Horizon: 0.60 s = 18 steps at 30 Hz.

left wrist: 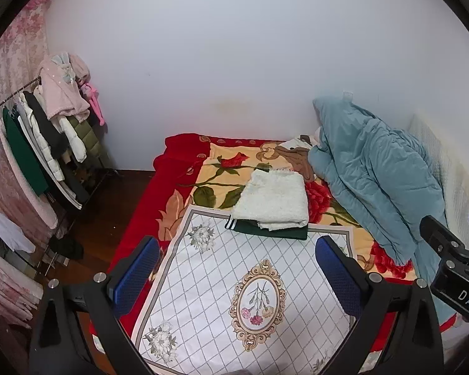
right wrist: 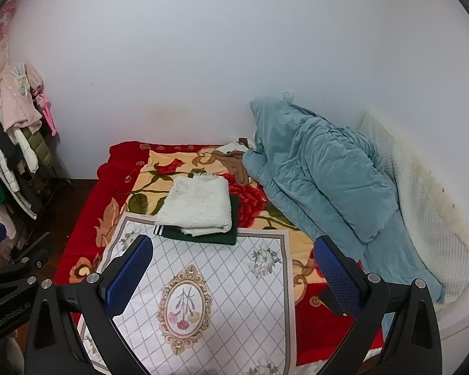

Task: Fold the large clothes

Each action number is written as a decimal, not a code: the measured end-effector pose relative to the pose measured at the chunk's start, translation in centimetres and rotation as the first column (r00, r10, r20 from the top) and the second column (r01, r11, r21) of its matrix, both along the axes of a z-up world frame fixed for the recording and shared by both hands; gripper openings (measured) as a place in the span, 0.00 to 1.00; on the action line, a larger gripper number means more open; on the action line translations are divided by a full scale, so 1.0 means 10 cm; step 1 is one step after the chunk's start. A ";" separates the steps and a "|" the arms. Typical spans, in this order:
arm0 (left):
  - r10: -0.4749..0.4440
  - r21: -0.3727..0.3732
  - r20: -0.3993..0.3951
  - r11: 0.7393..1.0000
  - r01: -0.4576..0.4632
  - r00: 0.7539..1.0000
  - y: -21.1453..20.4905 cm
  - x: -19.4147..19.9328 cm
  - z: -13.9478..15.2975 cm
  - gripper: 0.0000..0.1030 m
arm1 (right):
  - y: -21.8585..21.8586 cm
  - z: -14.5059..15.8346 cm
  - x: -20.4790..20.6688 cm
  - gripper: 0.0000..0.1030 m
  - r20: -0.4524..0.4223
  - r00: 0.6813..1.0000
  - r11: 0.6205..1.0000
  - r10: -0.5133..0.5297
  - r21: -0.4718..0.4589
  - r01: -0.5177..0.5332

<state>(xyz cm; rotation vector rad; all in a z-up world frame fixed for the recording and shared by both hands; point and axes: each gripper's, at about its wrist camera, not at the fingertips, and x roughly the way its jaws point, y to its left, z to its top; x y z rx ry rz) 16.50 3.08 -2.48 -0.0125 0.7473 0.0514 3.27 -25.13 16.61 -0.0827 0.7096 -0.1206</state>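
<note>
A folded white fluffy garment (left wrist: 273, 198) (right wrist: 197, 204) lies on a folded dark green garment (left wrist: 275, 232) (right wrist: 203, 234) on the bed. Both rest at the far edge of a white cloth with a grid and flower pattern (left wrist: 234, 284) (right wrist: 203, 287) spread over the red floral blanket (left wrist: 172, 168) (right wrist: 122, 162). My left gripper (left wrist: 237, 276) is open and empty, held above the near part of the white cloth. My right gripper (right wrist: 231, 276) is open and empty too, above the same cloth. The right gripper's body (left wrist: 453, 262) shows at the right of the left wrist view.
A crumpled teal quilt (left wrist: 378, 181) (right wrist: 325, 181) is heaped on the bed's right side against the white wall. A clothes rack (left wrist: 47, 131) (right wrist: 12, 143) with hanging coats stands left of the bed on dark wooden floor (left wrist: 109, 218).
</note>
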 end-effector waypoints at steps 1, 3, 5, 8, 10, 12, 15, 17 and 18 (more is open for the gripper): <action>0.000 0.000 0.002 1.000 0.000 1.000 0.00 -0.01 0.01 0.99 | 0.00 0.01 -0.01 1.00 0.003 1.000 1.000 -0.001 -0.004 0.001; 0.002 0.000 0.007 1.000 -0.002 1.000 -0.01 -0.02 0.02 0.99 | -0.02 0.02 0.00 1.00 0.004 1.000 1.000 0.001 -0.001 -0.001; 0.002 -0.001 0.009 1.000 -0.002 1.000 -0.01 -0.04 0.02 0.99 | -0.02 0.02 0.00 1.00 0.005 1.000 1.000 0.004 -0.004 -0.004; 0.002 -0.002 0.009 1.000 -0.002 1.000 -0.01 -0.04 0.03 0.99 | -0.02 0.03 -0.02 1.00 0.008 1.000 1.000 0.008 -0.007 -0.008; 0.001 -0.004 0.009 1.000 -0.001 1.000 -0.01 -0.04 0.04 0.99 | -0.02 0.03 -0.02 1.00 0.009 1.000 1.000 0.011 -0.008 -0.011; 0.002 -0.003 0.012 1.000 -0.002 1.000 -0.01 -0.05 0.05 0.99 | -0.04 0.04 -0.04 1.00 0.010 1.000 1.000 0.014 -0.008 -0.014; 0.002 -0.005 0.014 1.000 -0.002 1.000 -0.02 -0.06 0.07 0.99 | -0.04 0.04 -0.04 1.00 0.011 1.000 1.000 0.014 -0.008 -0.014; 0.001 -0.006 0.015 1.000 0.000 1.000 -0.02 -0.07 0.08 0.99 | -0.04 0.05 -0.03 1.00 0.012 1.000 1.000 0.013 -0.010 -0.013; 0.001 -0.008 0.017 1.000 -0.001 1.000 -0.02 -0.08 0.09 0.99 | -0.04 0.05 -0.04 1.00 0.013 1.000 1.000 0.013 -0.007 -0.013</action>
